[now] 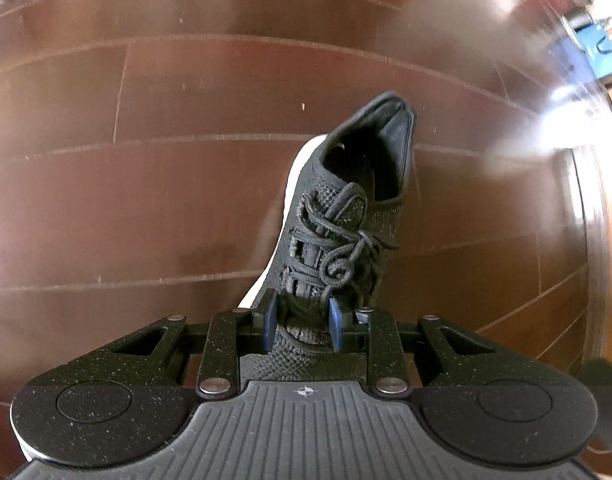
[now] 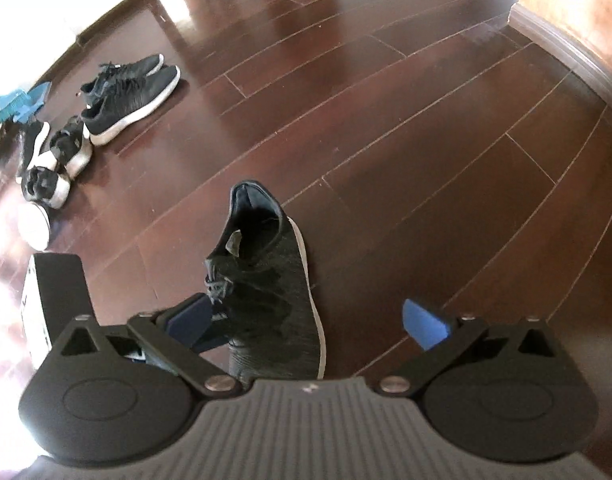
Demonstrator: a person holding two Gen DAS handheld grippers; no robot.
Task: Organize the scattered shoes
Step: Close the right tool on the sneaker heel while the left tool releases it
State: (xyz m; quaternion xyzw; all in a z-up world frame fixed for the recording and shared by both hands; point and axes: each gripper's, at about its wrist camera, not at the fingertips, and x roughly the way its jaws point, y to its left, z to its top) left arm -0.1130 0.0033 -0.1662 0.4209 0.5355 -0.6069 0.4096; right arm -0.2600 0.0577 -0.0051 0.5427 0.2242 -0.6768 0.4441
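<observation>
Above the wooden floor (image 1: 186, 200), my left gripper (image 1: 302, 322) has its fingers clenched on the toe of a black shoe (image 1: 345, 216), my right gripper (image 2: 313, 320) spread over its mate (image 2: 266, 280); next, I judge, closing there.

No readable text, brand or number anywhere. Only a small crosshair mark (image 1: 304, 391) printed on the ridged grey gripper body; blurred in the right wrist view.
</observation>
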